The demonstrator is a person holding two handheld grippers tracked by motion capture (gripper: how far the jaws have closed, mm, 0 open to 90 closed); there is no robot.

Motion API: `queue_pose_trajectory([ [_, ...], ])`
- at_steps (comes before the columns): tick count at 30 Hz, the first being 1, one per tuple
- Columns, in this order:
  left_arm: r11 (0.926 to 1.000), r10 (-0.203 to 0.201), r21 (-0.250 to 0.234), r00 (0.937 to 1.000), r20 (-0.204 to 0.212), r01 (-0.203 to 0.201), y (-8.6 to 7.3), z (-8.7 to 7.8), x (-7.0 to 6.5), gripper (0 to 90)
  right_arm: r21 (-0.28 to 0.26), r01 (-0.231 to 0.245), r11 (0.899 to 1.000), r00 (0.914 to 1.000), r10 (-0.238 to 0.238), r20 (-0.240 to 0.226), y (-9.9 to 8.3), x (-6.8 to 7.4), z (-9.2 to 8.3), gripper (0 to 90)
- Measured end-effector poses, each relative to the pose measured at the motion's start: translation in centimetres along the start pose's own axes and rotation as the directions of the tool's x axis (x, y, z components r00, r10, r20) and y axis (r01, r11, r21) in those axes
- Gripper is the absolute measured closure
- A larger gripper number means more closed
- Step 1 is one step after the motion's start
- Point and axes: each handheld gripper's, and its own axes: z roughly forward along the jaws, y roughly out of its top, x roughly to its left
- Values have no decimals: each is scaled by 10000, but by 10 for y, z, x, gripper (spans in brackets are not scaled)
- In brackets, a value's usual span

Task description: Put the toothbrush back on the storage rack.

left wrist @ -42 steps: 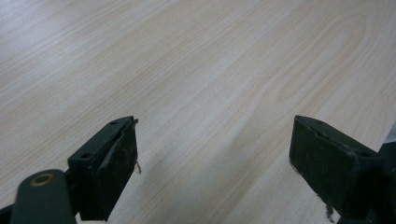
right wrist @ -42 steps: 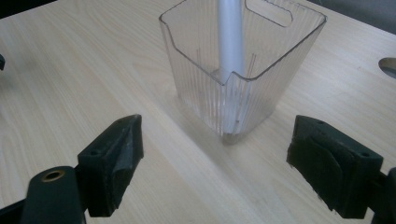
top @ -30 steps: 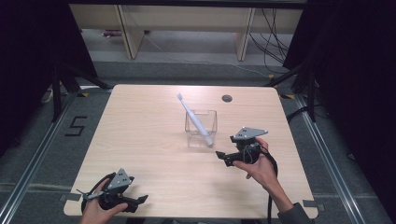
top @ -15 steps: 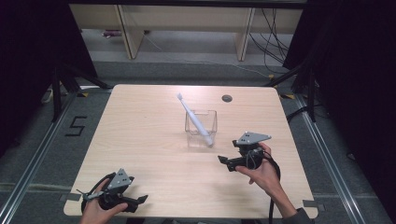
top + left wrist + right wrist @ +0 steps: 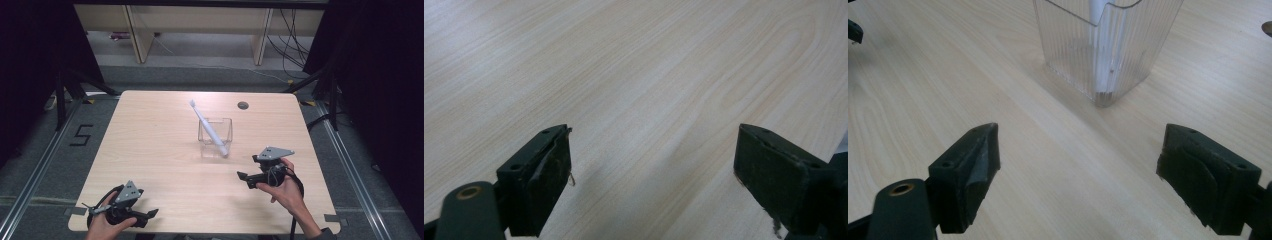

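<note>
We saw a table [image 5: 160, 150] of pale, matt wood grain, a holder [image 5: 1108, 40] of clear, ribbed, glossy plastic, a toothbrush [image 5: 207, 127] of smooth white plastic, and matt black, slightly frayed pads [image 5: 980, 160].

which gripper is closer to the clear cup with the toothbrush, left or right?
Right. The right gripper sits open just in front of the clear cup, slightly to its right, jaws aimed toward it. The left gripper rests open at the table's near-left corner, far from the cup.
</note>
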Motion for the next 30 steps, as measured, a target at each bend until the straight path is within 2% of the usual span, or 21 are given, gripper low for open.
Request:
queue_pose_trajectory([
  [1,10000,3,-7,10000,7,-3,0,0,0,150,16,-143,9999,9999,143,-28,-1,1,-1,172],
  [4,9998,-177,-78,9998,47,178,0,0,-1,150,32,-85,10000,10000,85,-34,-6,2,-2,174],
  [5,10000,-64,4,10000,43,64,0,0,0,150,53,-64,10000,9999,64,-78,-7,1,-2,175],
  [6,9999,-126,-63,9999,53,127,0,0,-1,150,37,-148,9999,9999,148,56,-10,3,-3,174],
  [8,10000,-58,-2,10000,33,58,0,0,0,150,172,-24,9998,10000,23,49,-13,2,-4,174],
  [9,10000,-58,-2,10000,33,58,0,0,0,150,203,-144,9997,9999,146,-70,-15,3,-4,174],
  [10,10000,-72,14,10000,30,72,0,0,0,150,203,-144,9997,9999,146,-70,-15,3,-4,174],
  [11,10000,-59,9,10000,29,59,0,0,0,150,303,-360,9989,9993,358,45,-17,5,-5,174],
  [12,10000,-62,0,10000,25,62,-1,0,-1,150,253,-79,9996,9999,81,-69,-18,3,-4,173],
  [13,10000,-98,-8,9999,25,98,-1,0,-1,149,224,-233,9995,9997,230,119,-19,5,-5,173],
  [15,10000,-72,10,10000,30,72,0,0,0,150,185,-65,9998,10000,65,-3,-21,5,-6,173],
  [23,9999,-159,-45,9998,75,159,-1,1,-1,150,320,228,9992,9997,-231,98,-26,9,-10,173],
  [27,9999,-118,-8,9999,34,118,-1,0,-1,150,450,212,9988,9997,-217,90,-28,10,-10,174],
  [28,9999,-142,-36,9999,84,142,-1,0,-1,150,590,45,9982,9997,-60,254,-30,12,-11,173],
  [30,9999,-104,-8,9999,57,104,-1,0,-1,150,427,391,9983,9989,-402,249,-31,11,-10,174],
])
